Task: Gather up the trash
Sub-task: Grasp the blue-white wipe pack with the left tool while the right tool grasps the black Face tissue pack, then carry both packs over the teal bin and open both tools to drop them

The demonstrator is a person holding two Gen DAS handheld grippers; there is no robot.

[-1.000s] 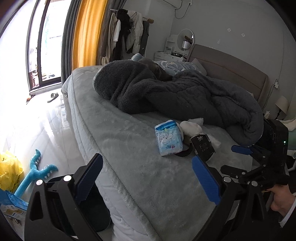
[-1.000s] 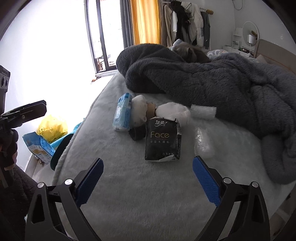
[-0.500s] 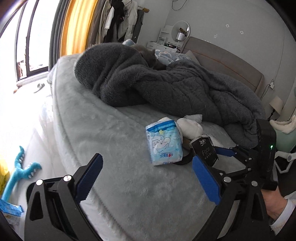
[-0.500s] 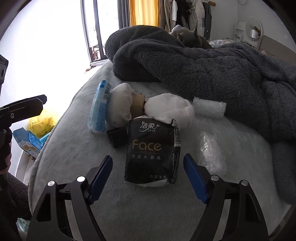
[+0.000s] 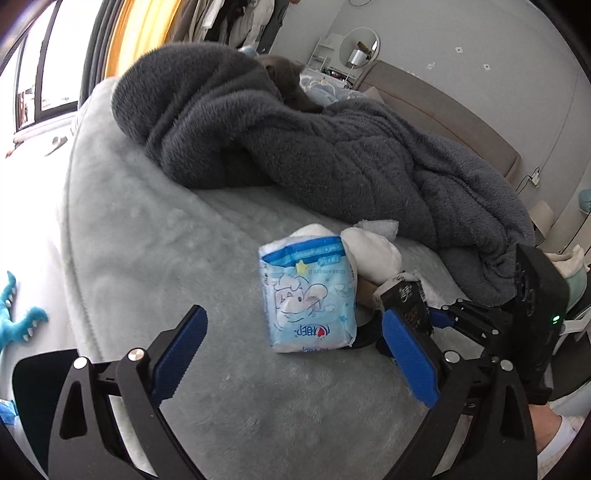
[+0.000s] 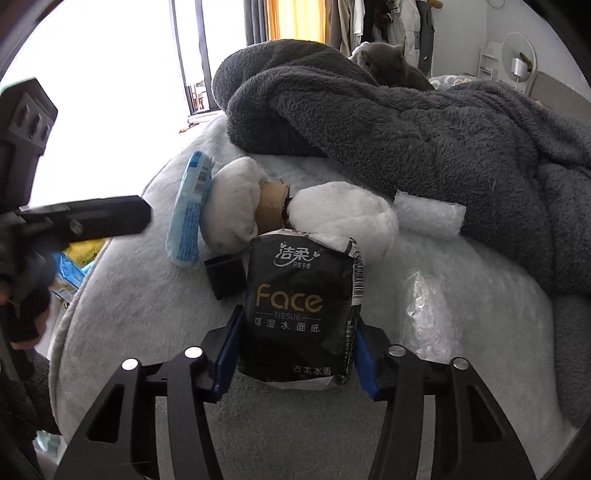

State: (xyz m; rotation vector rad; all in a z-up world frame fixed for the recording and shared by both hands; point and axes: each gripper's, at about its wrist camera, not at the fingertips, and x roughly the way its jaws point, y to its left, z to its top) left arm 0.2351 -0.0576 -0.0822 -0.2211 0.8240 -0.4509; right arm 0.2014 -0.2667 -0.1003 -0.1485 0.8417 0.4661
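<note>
Right hand-held gripper (image 6: 297, 356) has just been closing and now pinches the black soft plastic "Face" tissue pack (image 6: 299, 314) by its side edges, on the grey fleece bed (image 6: 147, 314). Pack looks light, squashy, slippery; side-edge hold suits. Left hand-held gripper (image 5: 295, 354) hangs open near the pale blue wipes packet (image 5: 308, 295).

- Black tissue pack (image 6: 301, 310), gold "Face" lettering, white print.
- Pale blue packet (image 5: 308, 295), white cartoon drawing, darker blue top band.
- Dark grey fleece blanket (image 6: 406, 122).
- Pale grey bedspread (image 5: 147, 251).
- Blue pads (image 5: 408, 354) on black left gripper (image 5: 291, 354).
- Orange-yellow curtain (image 6: 295, 18).
</note>
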